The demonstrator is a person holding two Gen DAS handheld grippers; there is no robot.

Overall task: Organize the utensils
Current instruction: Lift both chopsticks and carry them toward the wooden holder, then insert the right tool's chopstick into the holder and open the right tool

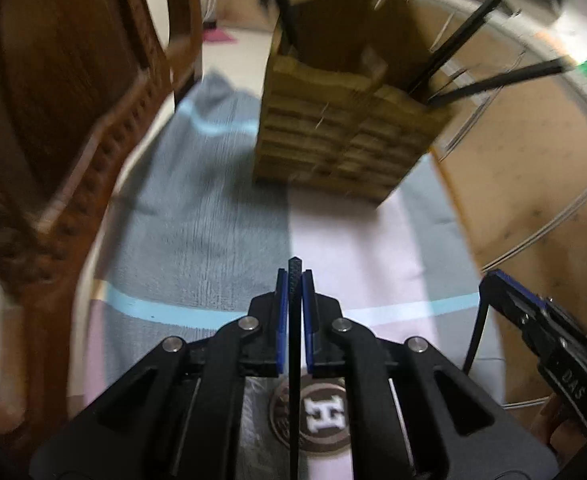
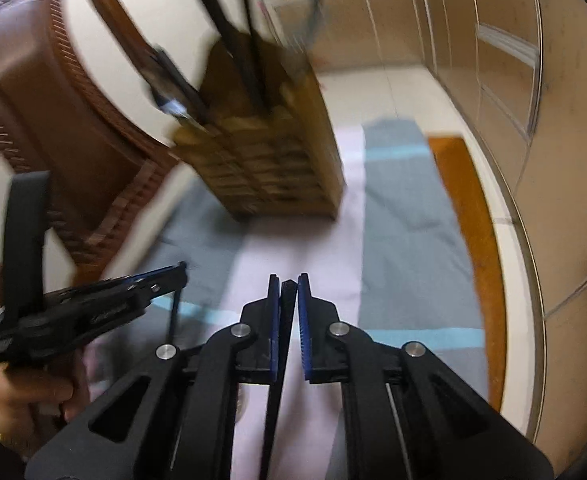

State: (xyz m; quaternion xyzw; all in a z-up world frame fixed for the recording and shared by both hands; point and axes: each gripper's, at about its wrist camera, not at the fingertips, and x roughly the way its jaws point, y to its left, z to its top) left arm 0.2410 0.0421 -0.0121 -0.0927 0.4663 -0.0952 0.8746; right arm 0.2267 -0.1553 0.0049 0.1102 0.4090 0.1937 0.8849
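Observation:
My left gripper (image 1: 294, 276) is shut on a thin black utensil handle (image 1: 294, 400) that runs up between its blue pads. My right gripper (image 2: 288, 280) is shut on another black utensil handle (image 2: 271, 420), whose tip shows between its pads. Both hang above the cloth, short of a slatted wooden utensil holder (image 1: 333, 136) (image 2: 269, 172). Several black utensils (image 1: 493, 80) (image 2: 249, 60) stand in the holder. Each gripper shows in the other's view: the right gripper (image 1: 491, 278) at the right edge, the left gripper (image 2: 179, 270) at the left, with a hand (image 2: 25, 396) under it.
A grey and pink cloth with light blue stripes (image 1: 197, 240) (image 2: 405, 208) covers the table. A round coaster marked H (image 1: 325, 412) lies under my left gripper. A carved wooden chair (image 1: 73, 120) (image 2: 53, 92) stands to the left. Beige cabinets (image 2: 513, 100) line the right.

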